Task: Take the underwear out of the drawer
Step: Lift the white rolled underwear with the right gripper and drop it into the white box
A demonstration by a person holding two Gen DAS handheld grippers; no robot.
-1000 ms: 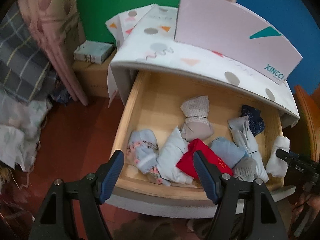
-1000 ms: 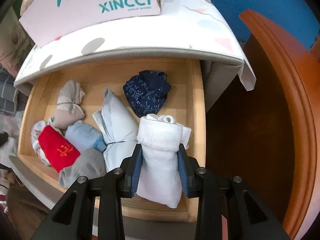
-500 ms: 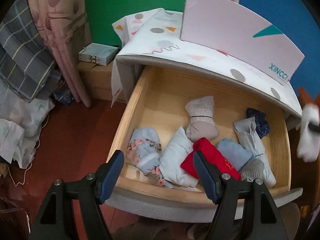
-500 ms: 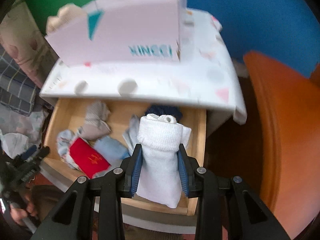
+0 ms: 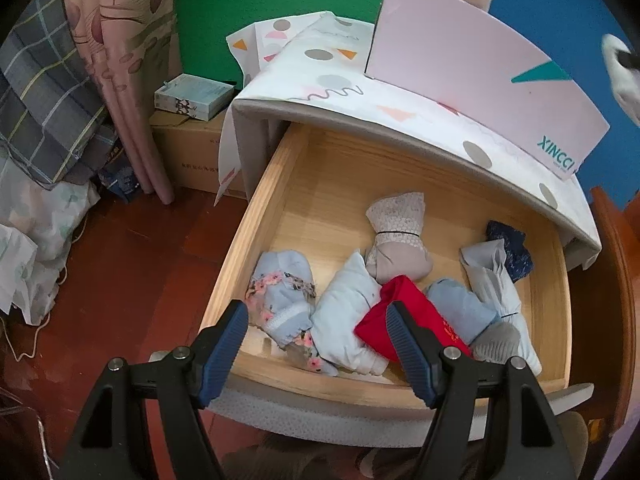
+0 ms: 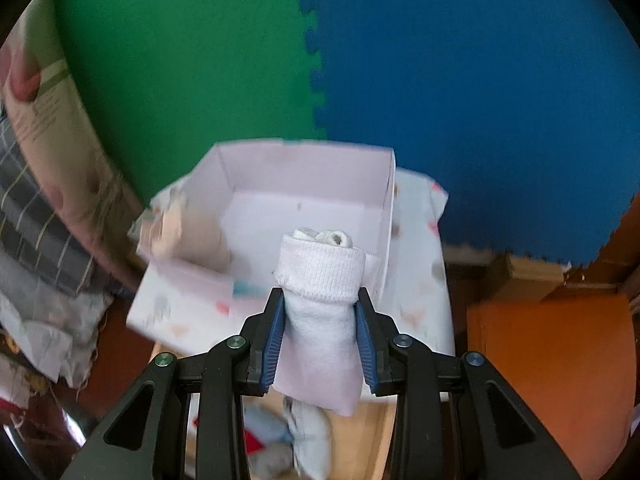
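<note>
Gripping white rolled bundle (ribbed cuff)

A wall of foam mats stands behind, green on the left and blue on the right, joined by a toothed seam. The floor is dark red-brown. A pink patterned curtain hangs at the left beside plaid cloth. A cardboard box sits on the floor by the wall. Orange-brown wooden furniture stands at the right.
</note>
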